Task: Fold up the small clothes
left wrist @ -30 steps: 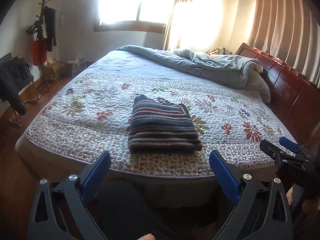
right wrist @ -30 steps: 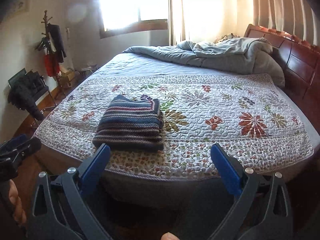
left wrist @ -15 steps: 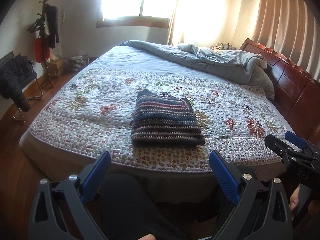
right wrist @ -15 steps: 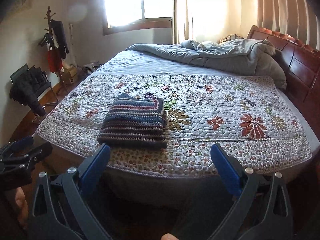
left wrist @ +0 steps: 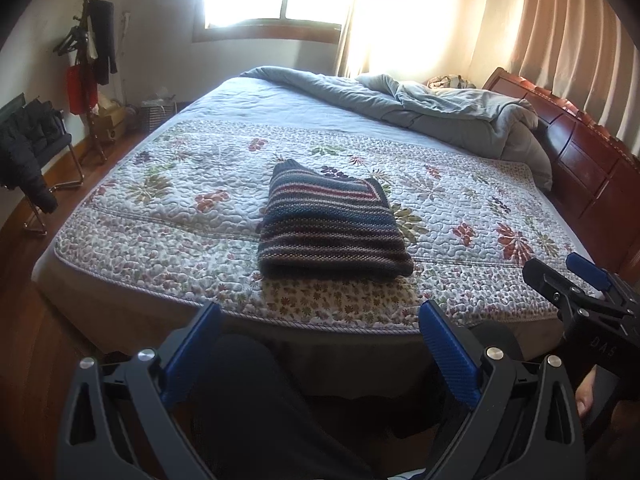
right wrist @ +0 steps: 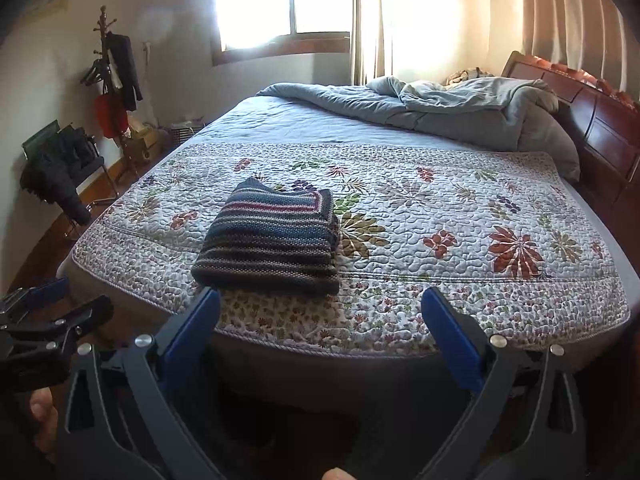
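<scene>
Holding both sets of fingers spread wide and empty short of the bed's near edge, I see my left gripper (left wrist: 320, 344) and right gripper (right wrist: 320, 336) well apart from the folded striped knit sweater (left wrist: 332, 232), which lies flat on the white floral quilted bedspread (left wrist: 168, 216) near its front border.

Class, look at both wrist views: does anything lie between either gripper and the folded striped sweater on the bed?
Nothing visible does. The striped sweater lies alone on the floral quilt; only bare quilt and the bed's edge separate it from the left gripper and right gripper, both with jaws open.
</scene>
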